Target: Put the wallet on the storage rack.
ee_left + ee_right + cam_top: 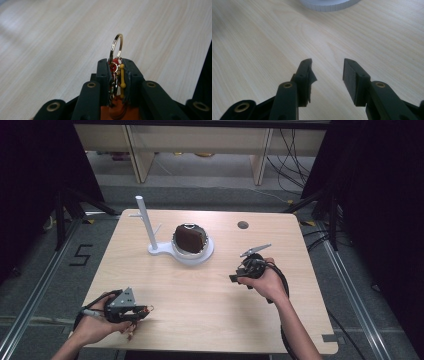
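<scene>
My left gripper is shut on a keychain. Its gold ring sticks up above the jaw tips, and red and yellow charms are pinched between the pads. In the high view the left gripper lies low over the table's near left corner, with the keychain at its tip. My right gripper is open with only bare wood between its jaws. The high view has the right gripper at the right of the middle, pointing left. A white stand with a tall pegged post rises at the back.
A dark brown pouch with a metal rim sits on the stand's round white base, whose edge also appears as a white base rim. The wooden table has a cable hole at the back right. Dark curtains flank the table.
</scene>
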`<state>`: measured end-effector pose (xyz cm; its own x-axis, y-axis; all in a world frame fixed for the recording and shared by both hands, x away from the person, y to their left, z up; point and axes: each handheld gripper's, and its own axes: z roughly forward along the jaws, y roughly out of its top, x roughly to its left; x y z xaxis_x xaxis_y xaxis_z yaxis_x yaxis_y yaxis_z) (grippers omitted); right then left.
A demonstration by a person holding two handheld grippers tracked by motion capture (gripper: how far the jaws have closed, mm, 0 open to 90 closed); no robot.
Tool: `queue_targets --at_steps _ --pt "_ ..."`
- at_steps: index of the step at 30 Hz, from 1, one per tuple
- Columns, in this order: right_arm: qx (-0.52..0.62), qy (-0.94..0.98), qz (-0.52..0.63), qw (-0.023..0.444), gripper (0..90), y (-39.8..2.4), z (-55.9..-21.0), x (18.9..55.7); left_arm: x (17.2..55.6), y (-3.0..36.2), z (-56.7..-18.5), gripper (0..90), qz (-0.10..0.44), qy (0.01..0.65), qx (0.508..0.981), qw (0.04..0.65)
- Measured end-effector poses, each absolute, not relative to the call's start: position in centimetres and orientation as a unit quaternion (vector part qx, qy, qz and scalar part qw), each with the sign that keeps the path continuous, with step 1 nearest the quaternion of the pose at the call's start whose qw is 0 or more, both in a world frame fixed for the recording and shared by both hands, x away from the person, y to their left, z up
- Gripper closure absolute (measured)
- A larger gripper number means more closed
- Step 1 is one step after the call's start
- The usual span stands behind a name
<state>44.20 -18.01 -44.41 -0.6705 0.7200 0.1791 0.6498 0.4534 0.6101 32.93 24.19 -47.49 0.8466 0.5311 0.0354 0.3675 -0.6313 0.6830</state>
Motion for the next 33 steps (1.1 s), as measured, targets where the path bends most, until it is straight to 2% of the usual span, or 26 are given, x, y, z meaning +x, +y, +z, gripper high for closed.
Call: queue_targets --at_steps 7,19,26,33 --pt "0.434 0.826 0.355 0.056 59.2 -19.3 -44.7 43.2 32.7 25.5 -46.9 76.6 0.149 0.305 0.850 0.403" --pt "0.452 0.785 0.410 0.103 58.3 -20.7 -46.5 42.1 33.3 26.8 -45.2 76.5 0.196 0.362 0.782 0.469" --pt "0.473 0.761 0.421 0.143 58.2 -21.3 -47.6 41.7 34.2 27.1 -44.5 76.5 0.215 0.371 0.764 0.483" --pt "0.481 0.752 0.428 0.143 57.4 -21.9 -48.2 41.3 35.5 27.2 -44.1 76.5 0.218 0.374 0.754 0.494"
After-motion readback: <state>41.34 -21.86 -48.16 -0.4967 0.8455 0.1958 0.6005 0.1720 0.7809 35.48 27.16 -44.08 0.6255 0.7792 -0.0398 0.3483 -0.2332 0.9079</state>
